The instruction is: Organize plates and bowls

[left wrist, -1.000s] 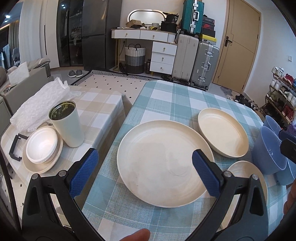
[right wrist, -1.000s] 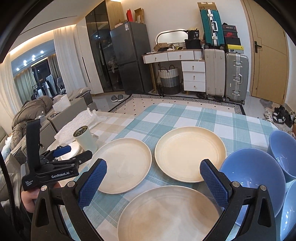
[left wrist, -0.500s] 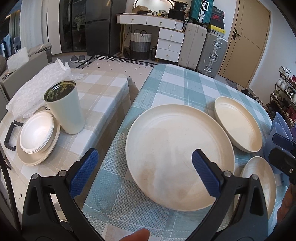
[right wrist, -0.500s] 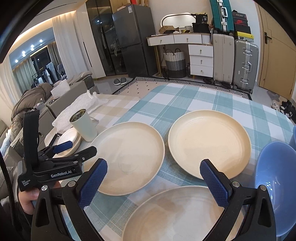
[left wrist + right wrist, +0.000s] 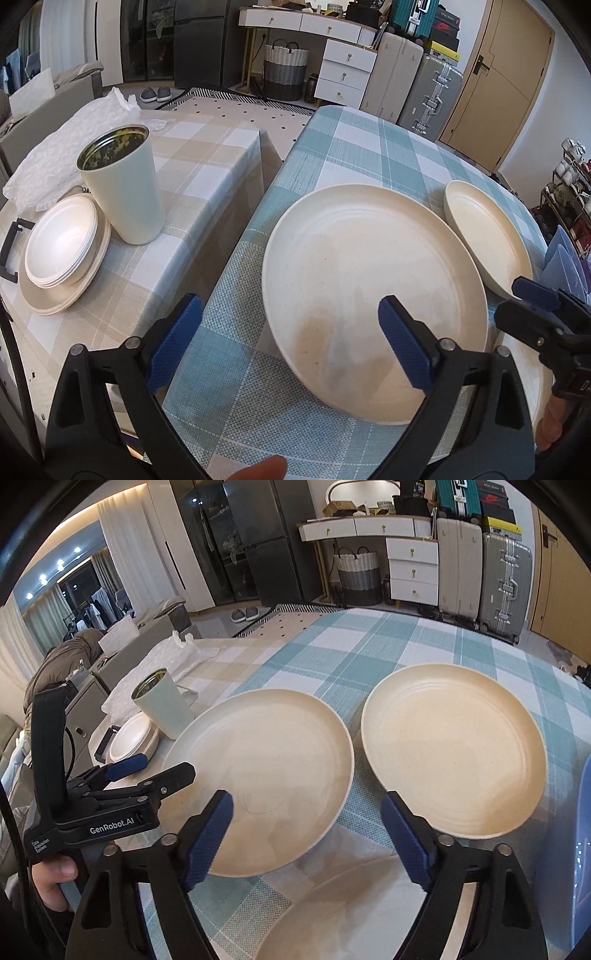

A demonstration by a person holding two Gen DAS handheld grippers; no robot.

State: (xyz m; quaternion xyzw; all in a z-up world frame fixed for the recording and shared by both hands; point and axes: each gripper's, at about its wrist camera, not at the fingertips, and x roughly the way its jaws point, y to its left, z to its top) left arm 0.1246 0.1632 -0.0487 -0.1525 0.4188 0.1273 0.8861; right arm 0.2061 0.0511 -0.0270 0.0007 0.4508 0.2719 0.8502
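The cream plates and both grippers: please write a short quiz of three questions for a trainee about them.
1. True or false: the left gripper is shut on the large cream plate.
2. How many cream plates lie on the blue checked tablecloth in the right wrist view?
3. What stands beside the stack of white bowls on the beige side table? A) a kettle B) a pale green tumbler C) a vase

Key: 1 false, it is open and holds nothing. 2 three. 3 B.
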